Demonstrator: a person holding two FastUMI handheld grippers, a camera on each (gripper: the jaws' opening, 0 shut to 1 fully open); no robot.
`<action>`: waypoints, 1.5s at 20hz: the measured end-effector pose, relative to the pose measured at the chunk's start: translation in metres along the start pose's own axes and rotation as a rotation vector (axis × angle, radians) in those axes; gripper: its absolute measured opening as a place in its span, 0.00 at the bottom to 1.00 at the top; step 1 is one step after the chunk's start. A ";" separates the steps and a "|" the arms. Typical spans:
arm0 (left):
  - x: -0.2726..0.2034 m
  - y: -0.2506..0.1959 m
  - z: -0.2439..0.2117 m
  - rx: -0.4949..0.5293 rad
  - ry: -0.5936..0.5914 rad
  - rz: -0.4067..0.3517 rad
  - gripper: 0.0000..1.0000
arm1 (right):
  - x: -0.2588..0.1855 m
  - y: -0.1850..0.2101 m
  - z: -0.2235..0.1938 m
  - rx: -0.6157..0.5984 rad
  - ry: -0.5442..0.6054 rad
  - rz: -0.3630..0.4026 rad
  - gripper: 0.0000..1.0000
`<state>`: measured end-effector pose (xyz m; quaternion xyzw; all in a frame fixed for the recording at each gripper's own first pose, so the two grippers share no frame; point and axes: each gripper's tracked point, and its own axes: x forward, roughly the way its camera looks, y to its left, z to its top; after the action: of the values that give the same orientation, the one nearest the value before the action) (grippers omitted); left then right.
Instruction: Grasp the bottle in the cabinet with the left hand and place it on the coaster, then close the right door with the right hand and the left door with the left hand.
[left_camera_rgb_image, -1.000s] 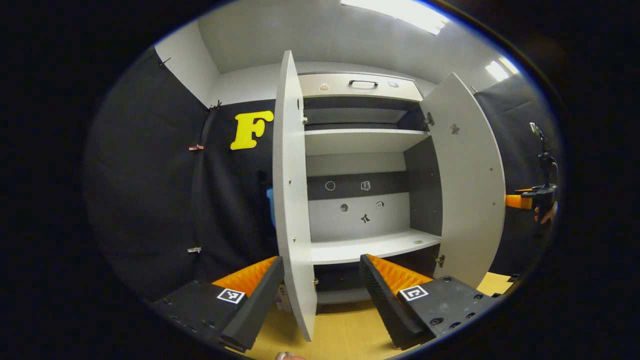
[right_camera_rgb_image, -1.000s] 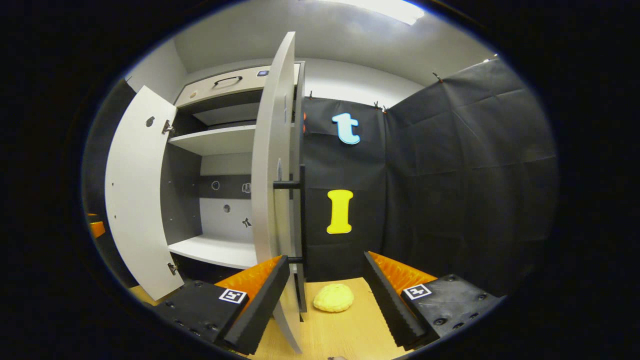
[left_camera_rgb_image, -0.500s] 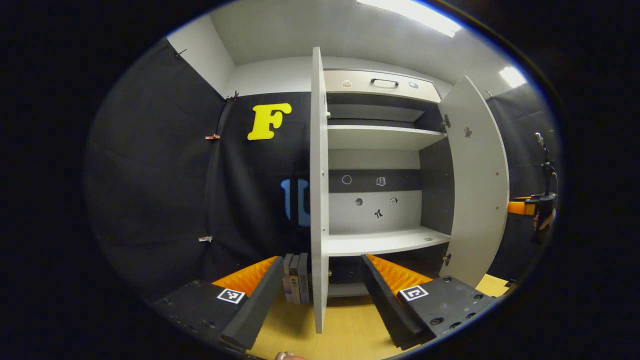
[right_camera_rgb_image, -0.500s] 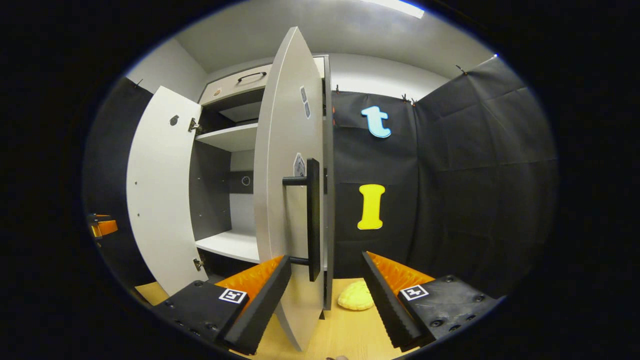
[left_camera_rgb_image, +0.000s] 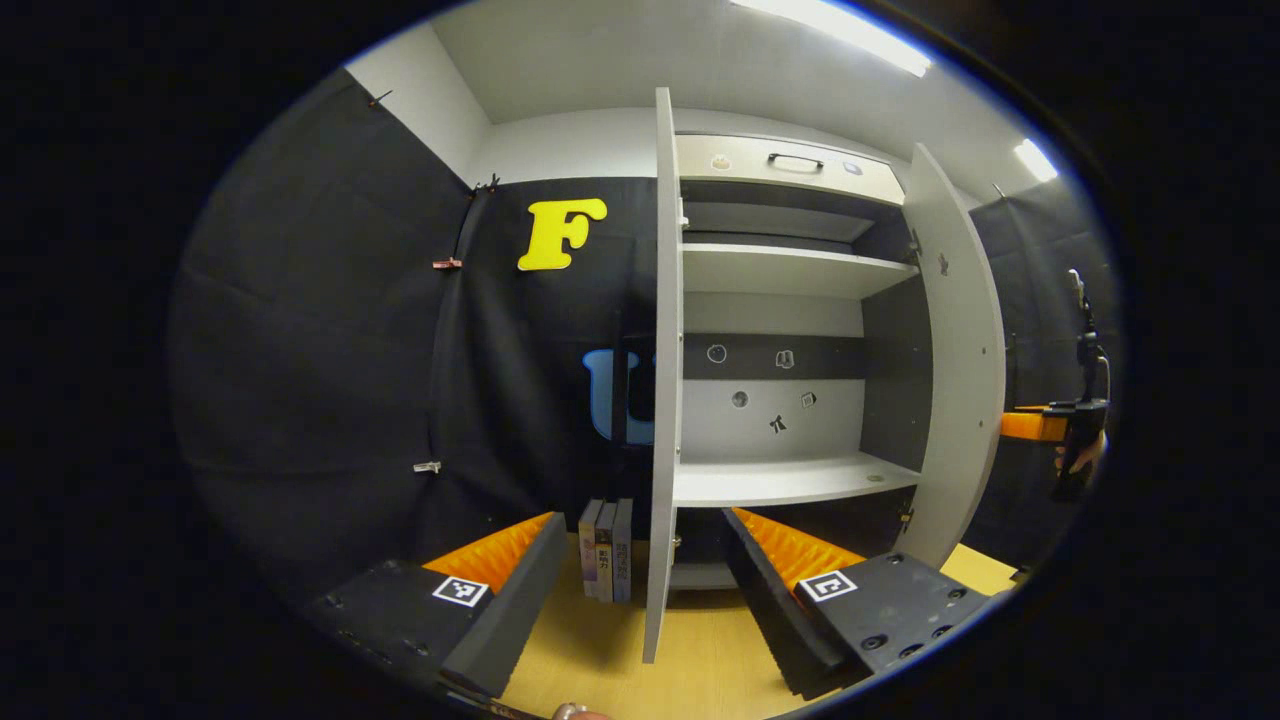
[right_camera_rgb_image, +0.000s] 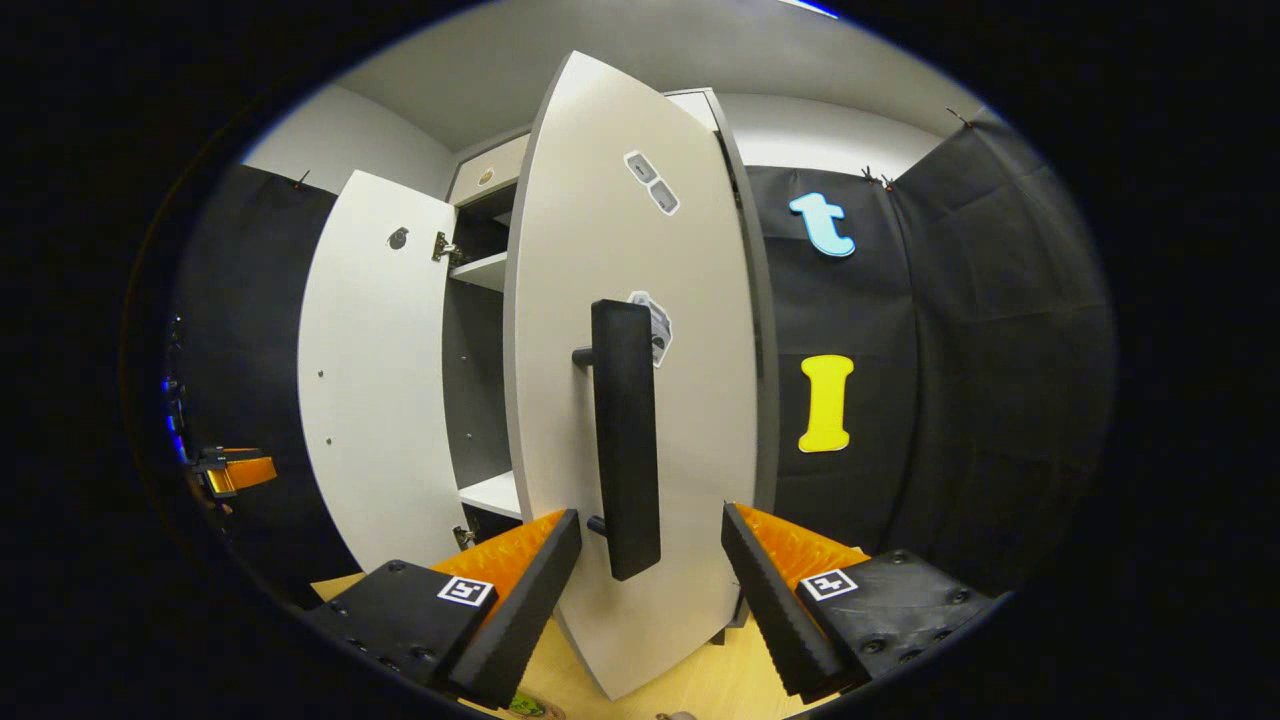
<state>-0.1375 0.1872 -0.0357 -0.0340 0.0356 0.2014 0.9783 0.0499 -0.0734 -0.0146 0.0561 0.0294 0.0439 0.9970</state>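
The cabinet stands with both doors ajar. In the left gripper view my left gripper (left_camera_rgb_image: 640, 600) is open and empty, with the left door (left_camera_rgb_image: 660, 400) edge-on just ahead between its fingers. The lower shelf (left_camera_rgb_image: 790, 482) is bare. The right door (left_camera_rgb_image: 960, 350) stands half open, and the right gripper (left_camera_rgb_image: 1050, 425) is behind it in a hand. In the right gripper view my right gripper (right_camera_rgb_image: 645, 600) is open, and the right door's (right_camera_rgb_image: 640, 250) black handle (right_camera_rgb_image: 625, 440) hangs close between its fingers. The left door (right_camera_rgb_image: 375, 370) and the left gripper (right_camera_rgb_image: 235, 470) are farther left.
Several books (left_camera_rgb_image: 605, 550) stand upright on the wooden table (left_camera_rgb_image: 700, 670) just left of the left door. A drawer with a black handle (left_camera_rgb_image: 795, 160) tops the cabinet. Black cloth walls close in on both sides.
The right door has swung partway toward shut, and my right gripper has come round to its front face and handle. The left gripper has shifted, so the left door's edge sits farther right in its view.
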 end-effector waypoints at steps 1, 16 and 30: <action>0.002 0.004 0.001 -0.003 0.000 0.005 0.97 | 0.003 0.006 0.002 -0.009 -0.002 0.012 0.96; 0.072 0.036 0.012 0.053 0.000 -0.085 0.97 | -0.023 0.006 -0.003 -0.095 0.033 -0.038 0.98; 0.084 0.029 0.011 0.038 -0.011 -0.149 0.92 | 0.012 0.012 -0.004 -0.074 0.026 -0.045 0.98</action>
<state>-0.0716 0.2477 -0.0337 -0.0171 0.0315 0.1276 0.9912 0.0606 -0.0602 -0.0179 0.0177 0.0421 0.0234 0.9987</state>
